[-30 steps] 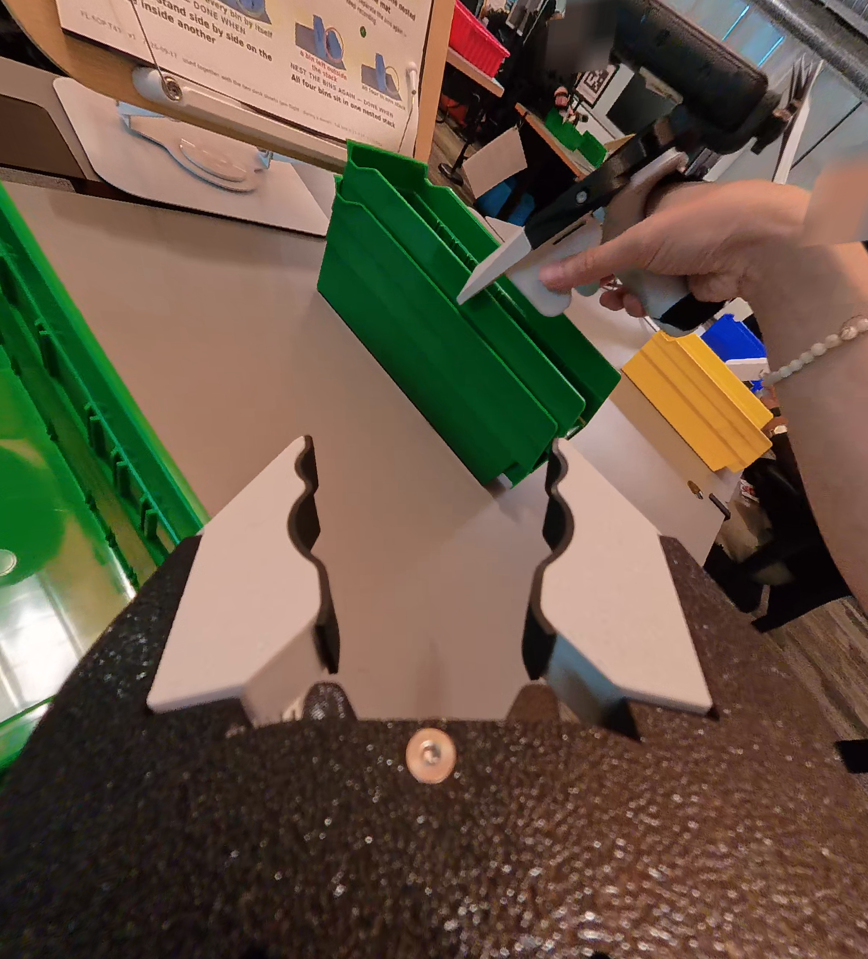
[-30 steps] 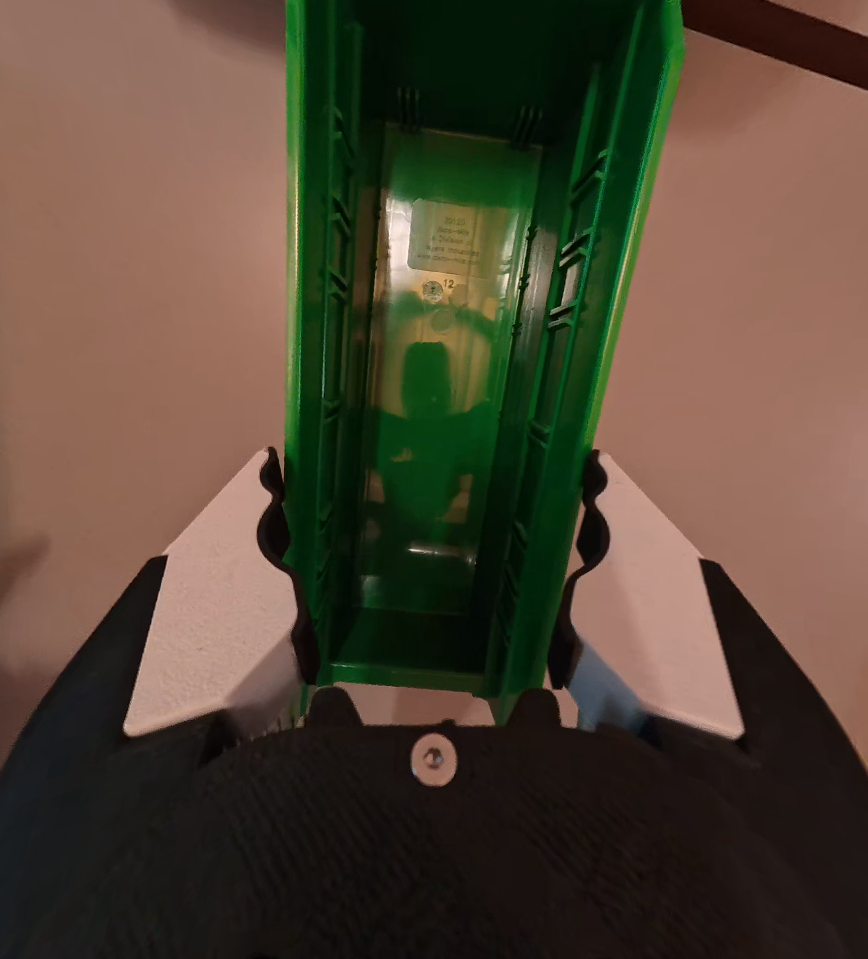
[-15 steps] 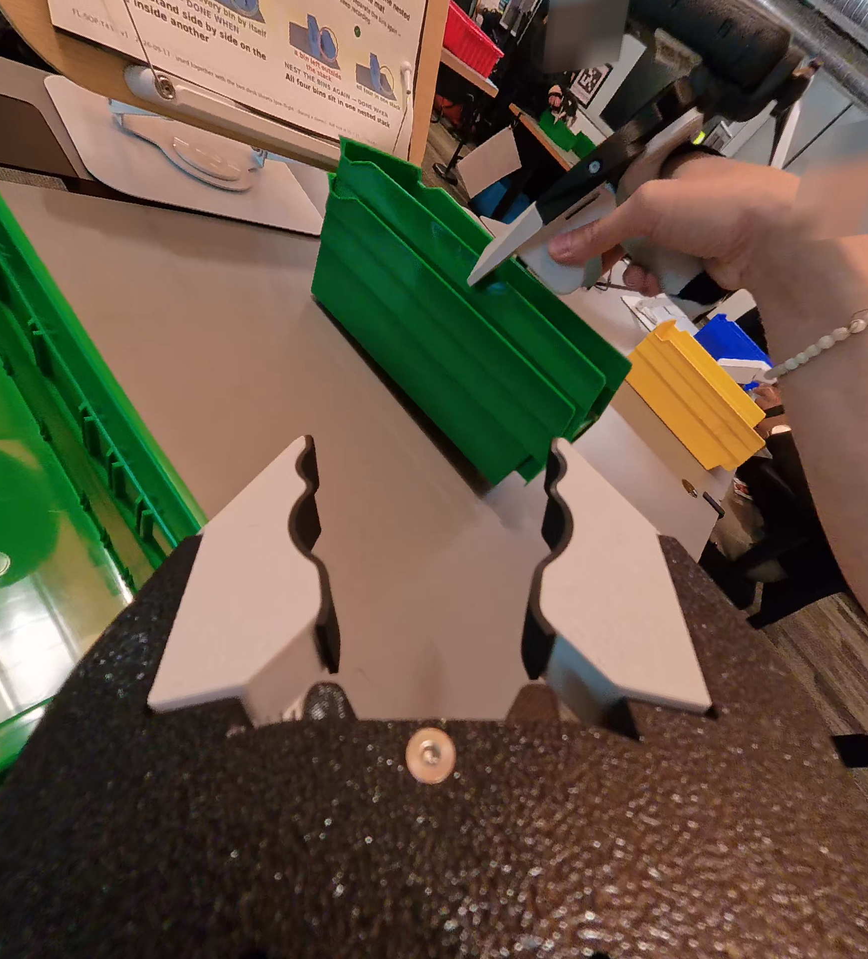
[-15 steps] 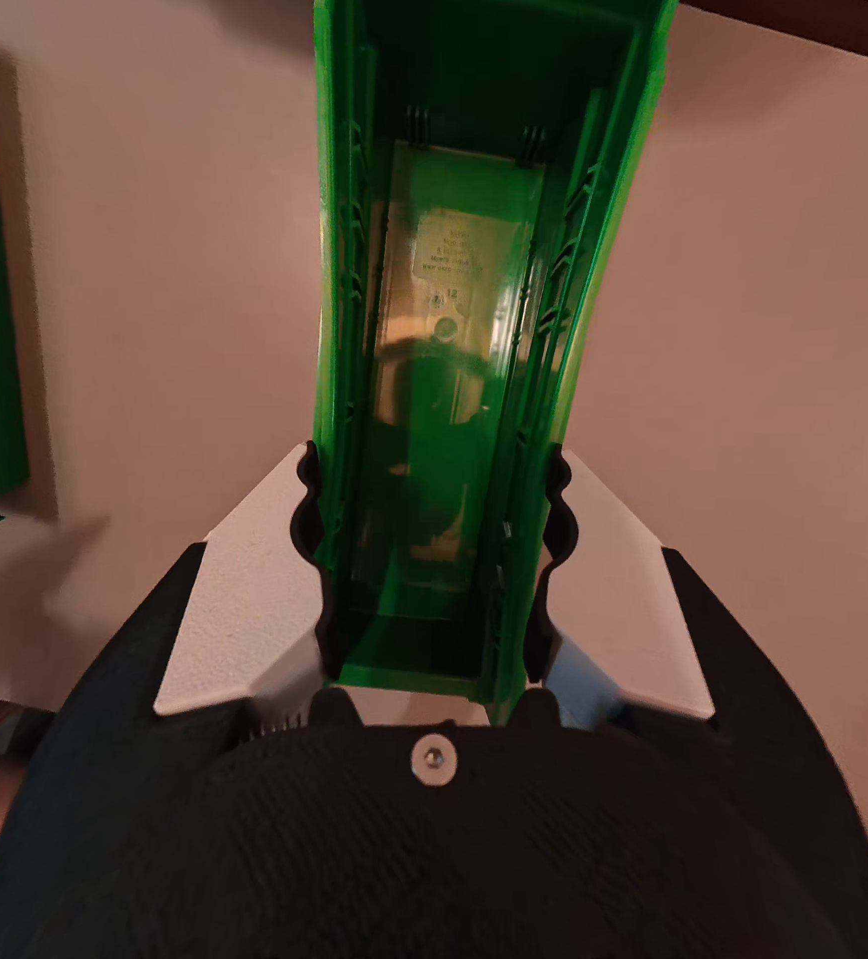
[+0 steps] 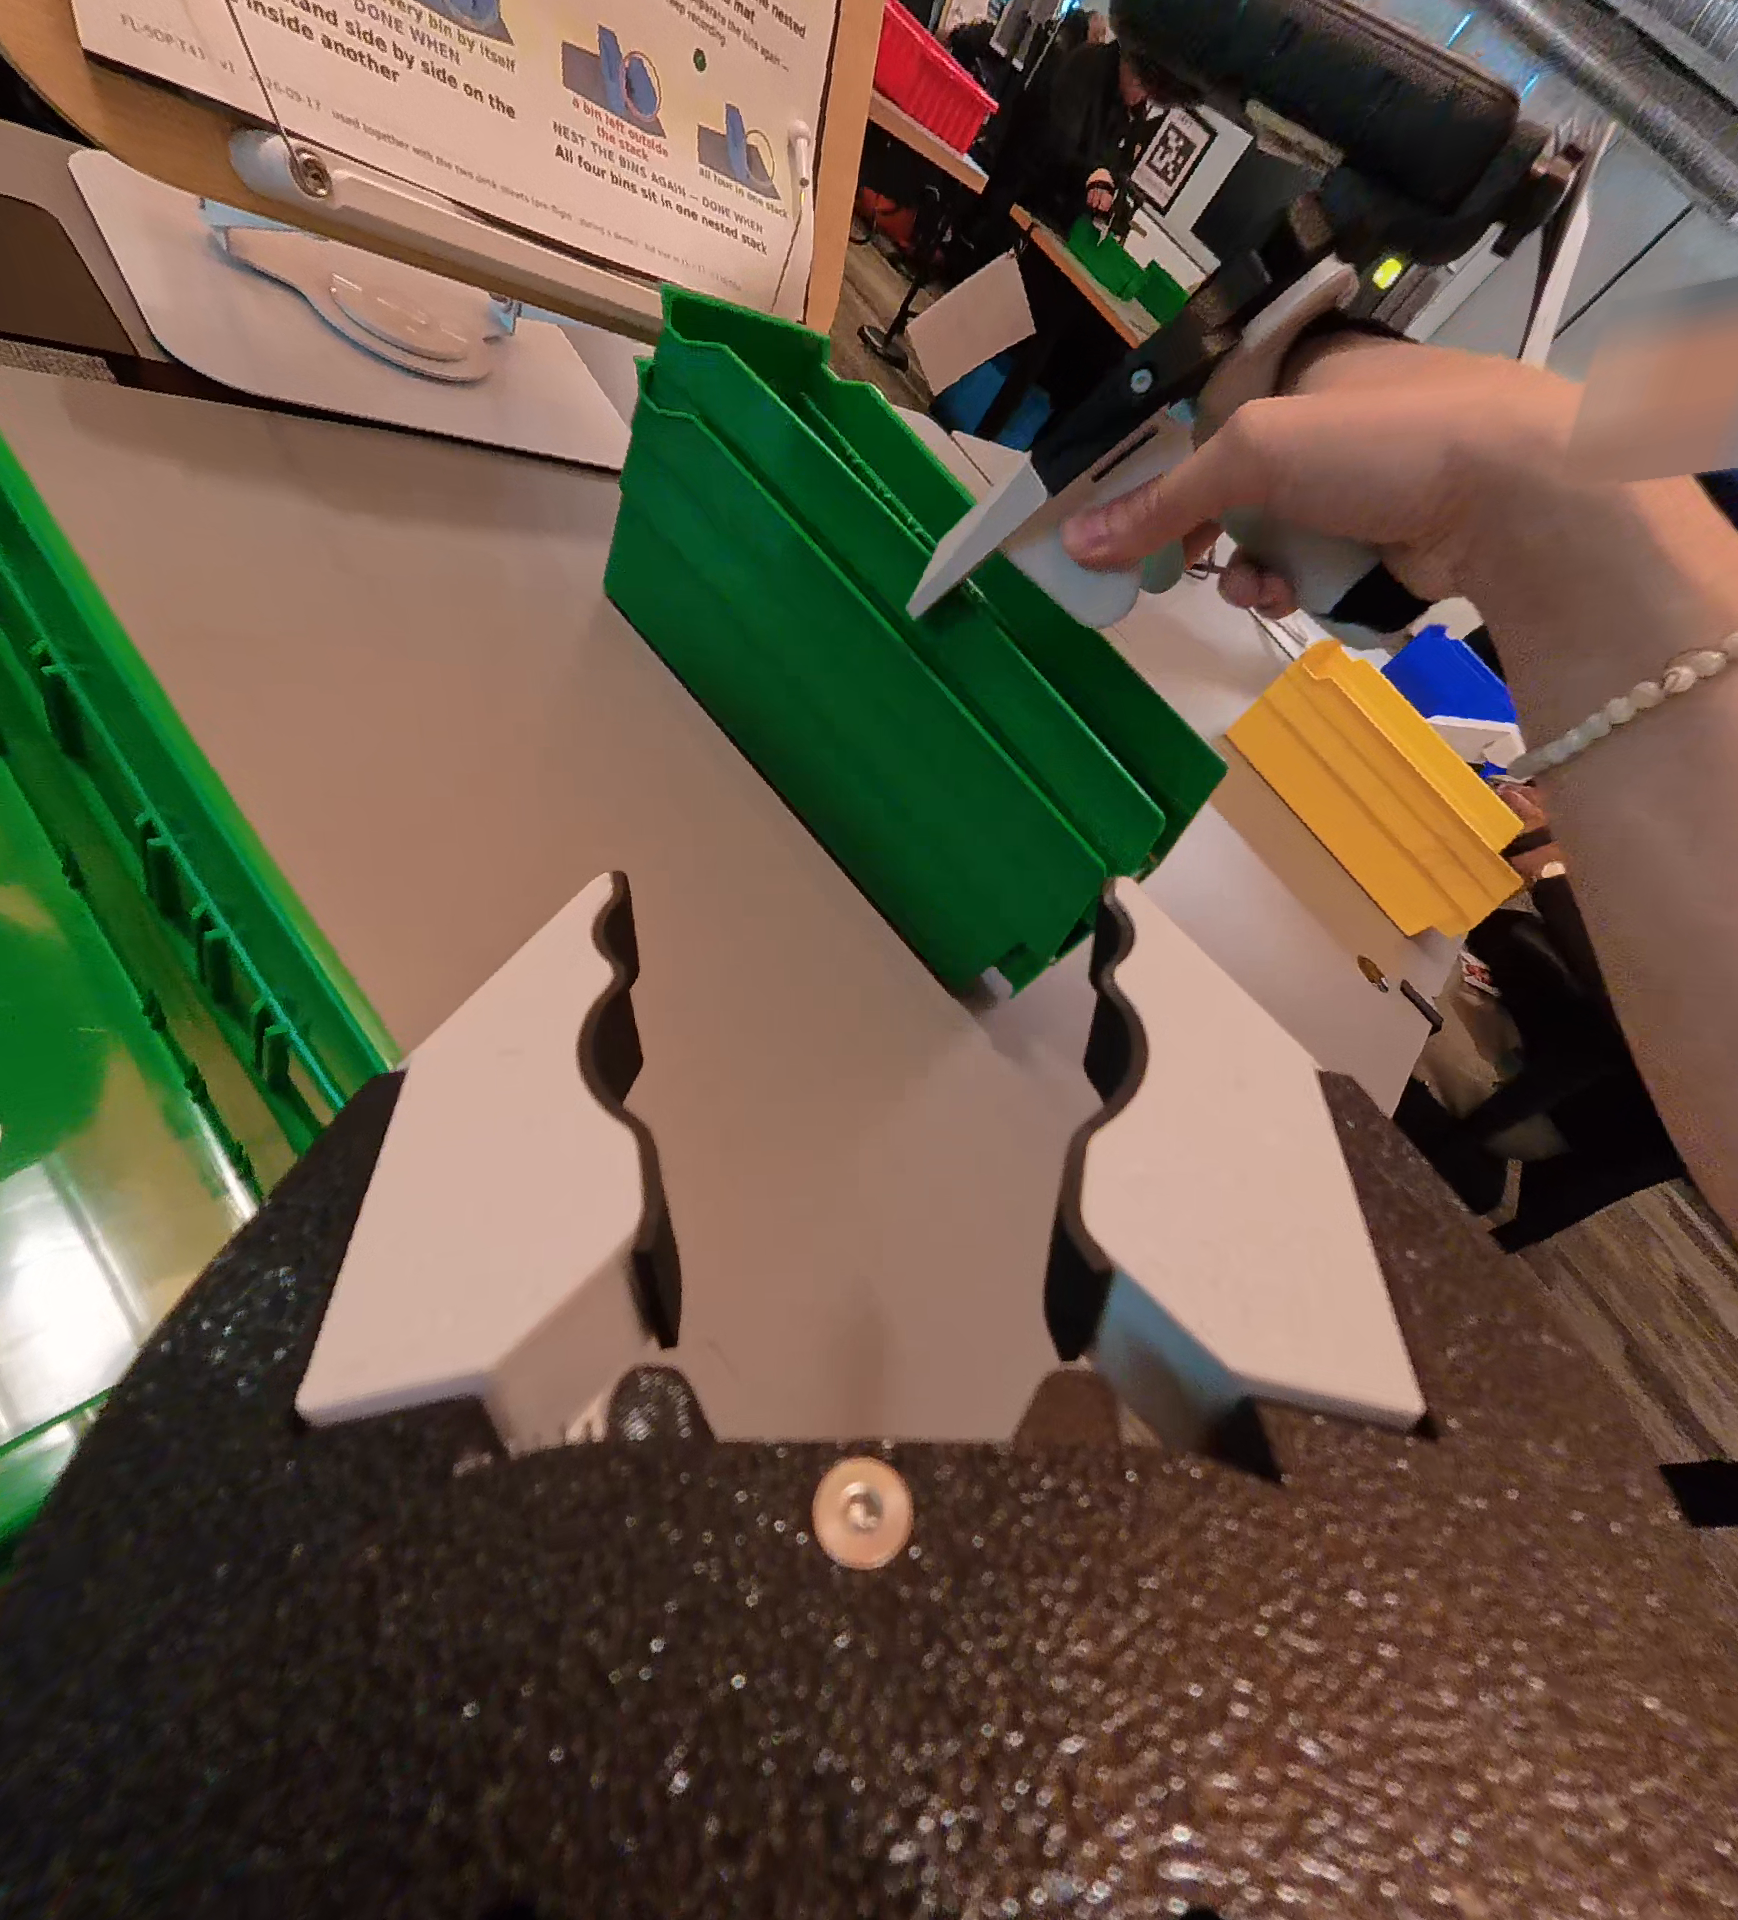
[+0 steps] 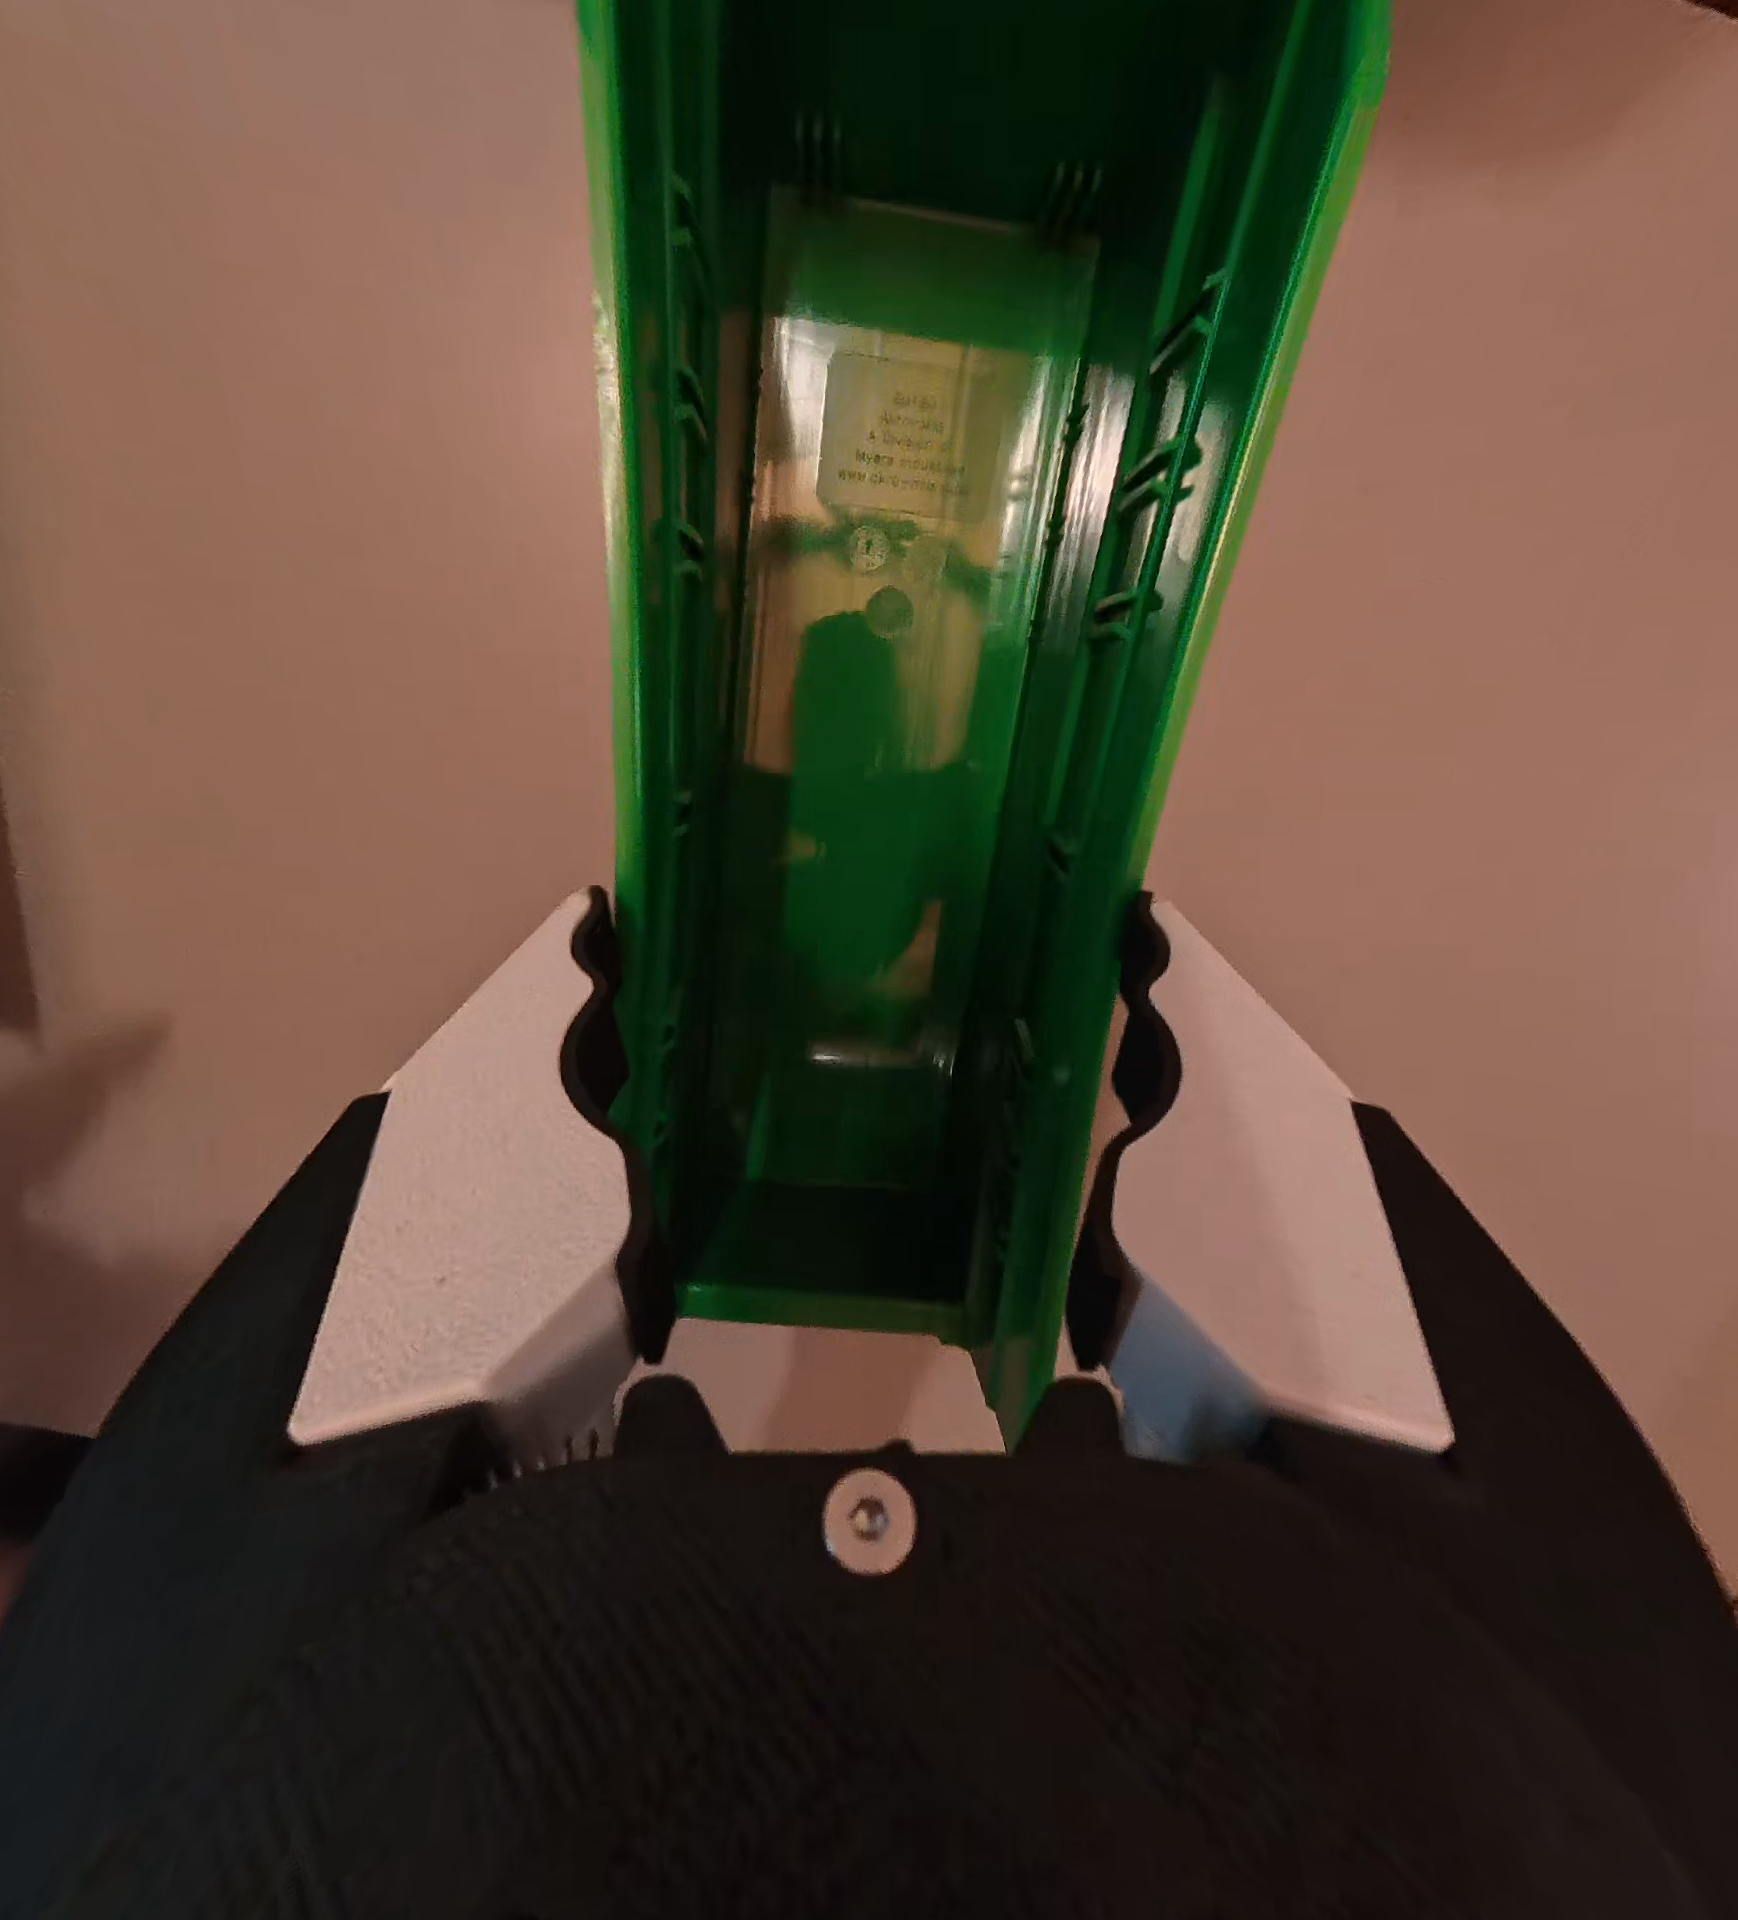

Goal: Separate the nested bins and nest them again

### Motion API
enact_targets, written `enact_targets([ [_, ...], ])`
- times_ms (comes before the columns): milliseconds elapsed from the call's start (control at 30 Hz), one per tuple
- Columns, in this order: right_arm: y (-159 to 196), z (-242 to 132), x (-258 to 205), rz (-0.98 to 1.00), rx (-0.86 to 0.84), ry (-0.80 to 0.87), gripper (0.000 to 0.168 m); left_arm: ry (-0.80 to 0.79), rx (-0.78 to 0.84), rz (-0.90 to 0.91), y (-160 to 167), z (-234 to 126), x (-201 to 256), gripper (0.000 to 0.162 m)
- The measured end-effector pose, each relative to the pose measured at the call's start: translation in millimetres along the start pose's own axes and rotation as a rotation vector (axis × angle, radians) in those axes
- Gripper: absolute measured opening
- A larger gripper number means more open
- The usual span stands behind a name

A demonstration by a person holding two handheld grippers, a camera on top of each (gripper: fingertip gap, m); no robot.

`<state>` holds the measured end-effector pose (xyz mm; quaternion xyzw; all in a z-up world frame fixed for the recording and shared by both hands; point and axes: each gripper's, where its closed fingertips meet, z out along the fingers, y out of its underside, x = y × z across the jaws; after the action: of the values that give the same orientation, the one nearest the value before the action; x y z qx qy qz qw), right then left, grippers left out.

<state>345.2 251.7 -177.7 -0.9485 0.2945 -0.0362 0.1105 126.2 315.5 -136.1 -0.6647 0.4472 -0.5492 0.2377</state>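
The left gripper (image 5: 860, 1049) has a black, glittery pebbled body with a silver screw (image 5: 862, 1511) at 6 o'clock of the gap, and two pale grey wedge-shaped fingers (image 5: 491, 1195) lined with wavy black pads (image 5: 626, 1101). The right gripper (image 6: 870, 1039) has the same build, but its black body is finely ribbed. At 2 o'clock in the left wrist view, the person's hand (image 5: 1384, 468) wears a pale beaded bracelet (image 5: 1675, 675) on the wrist.

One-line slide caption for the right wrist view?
Right gripper clamps a green bin by its side walls above the tan table.
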Motion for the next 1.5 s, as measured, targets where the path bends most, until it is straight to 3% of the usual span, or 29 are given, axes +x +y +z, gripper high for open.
enact_targets([
  [167,-1.1,1.9,1.6,0.011,-0.032,-0.012,0.108,0.004,0.001,-0.007,-0.2,0.1,-0.1,0.086],
  [767,-8.1,9.5,-0.7,0.033,0.001,-0.058,0.116,0.012,-0.014,-0.006,3.1,3.6,2.2,0.086],
  [1033,-8.5,5.9,-1.6,0.029,-0.009,-0.073,0.091,0.014,-0.015,-0.011,2.9,2.4,1.4,0.086],
  [1500,-17.1,-19.7,-6.1,0.019,0.046,-0.089,0.082,0.021,-0.020,0.009,3.8,3.1,8.6,0.086],
])
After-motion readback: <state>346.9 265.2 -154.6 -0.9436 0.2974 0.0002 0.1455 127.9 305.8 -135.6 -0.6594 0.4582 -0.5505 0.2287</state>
